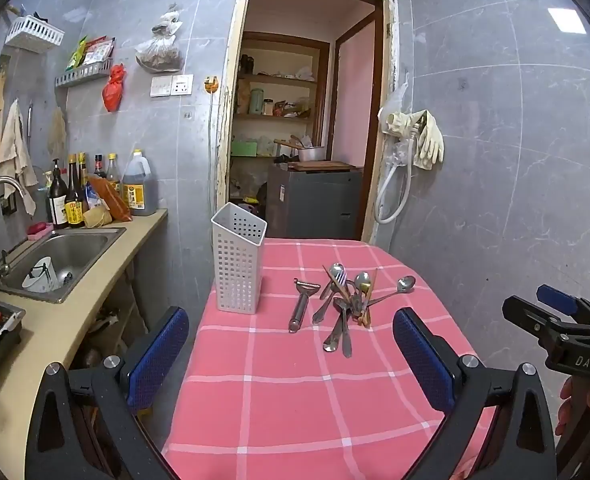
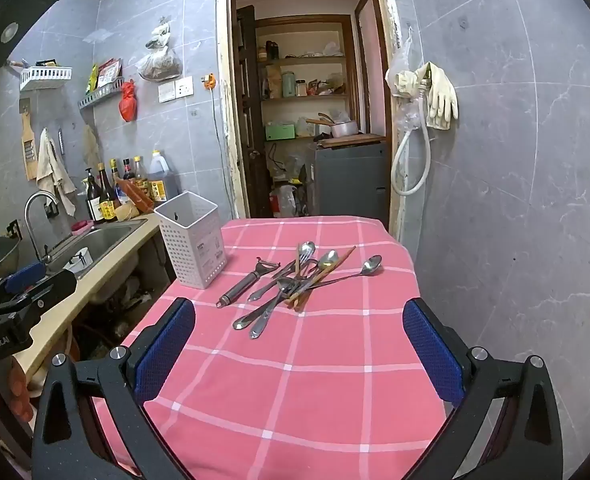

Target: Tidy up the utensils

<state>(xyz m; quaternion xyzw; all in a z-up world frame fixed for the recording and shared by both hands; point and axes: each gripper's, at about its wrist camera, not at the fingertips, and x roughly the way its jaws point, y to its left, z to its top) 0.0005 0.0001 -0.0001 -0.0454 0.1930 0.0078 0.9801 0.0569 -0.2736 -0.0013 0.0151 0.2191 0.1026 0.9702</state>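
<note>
Covering a table in a grey-tiled kitchen, pink checked tablecloth (image 1: 295,392), white perforated utensil holder (image 1: 237,264) upright beside heaped cutlery (image 1: 349,304), left gripper (image 1: 291,356) and right gripper (image 2: 299,348) both spread wide, empty.

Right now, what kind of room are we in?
Probably a small home kitchen: there's a sink with a tap, sauce bottles on the counter, and spoons and forks piled on the table.

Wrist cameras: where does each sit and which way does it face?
Left wrist: on the open left gripper, looking across the pink-checked table; right gripper at right edge.
Right wrist: on the open right gripper, facing likewise; left gripper at left edge.
Shared: white utensil holder, utensil pile, peeler, sink, doorway.
</note>
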